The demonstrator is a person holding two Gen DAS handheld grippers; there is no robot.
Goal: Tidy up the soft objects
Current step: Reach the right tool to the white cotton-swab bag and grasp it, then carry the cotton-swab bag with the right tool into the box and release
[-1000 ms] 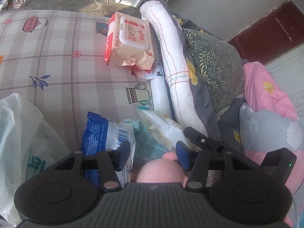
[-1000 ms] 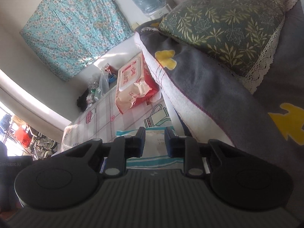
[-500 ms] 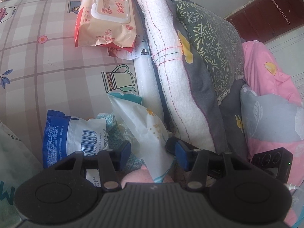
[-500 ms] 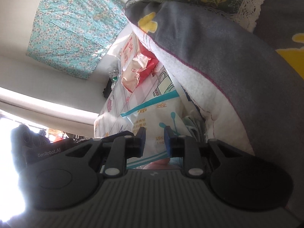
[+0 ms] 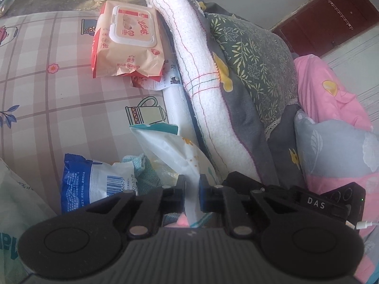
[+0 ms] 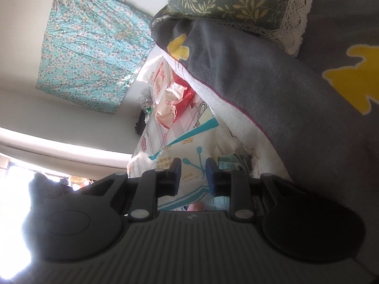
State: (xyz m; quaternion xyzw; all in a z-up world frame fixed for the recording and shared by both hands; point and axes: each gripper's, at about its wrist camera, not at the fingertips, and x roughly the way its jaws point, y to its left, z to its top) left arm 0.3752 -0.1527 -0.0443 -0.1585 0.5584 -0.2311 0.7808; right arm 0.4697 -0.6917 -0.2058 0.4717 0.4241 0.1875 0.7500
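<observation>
Since 1 second ago the left gripper (image 5: 192, 190) has snapped shut from wide open, pinching the white packet (image 5: 175, 151) lying beside the rolled blanket (image 5: 201, 75). In the right view, the right gripper (image 6: 193, 177) is narrow and easing open around that packet; thin film could slip out.

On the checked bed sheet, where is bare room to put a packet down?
The checked bed sheet is bare left of the orange wet-wipe pack, and between that pack and the blue-and-white packet. It is crowded near the left gripper, which is shut on the white plastic packet beside the rolled white blanket.
</observation>
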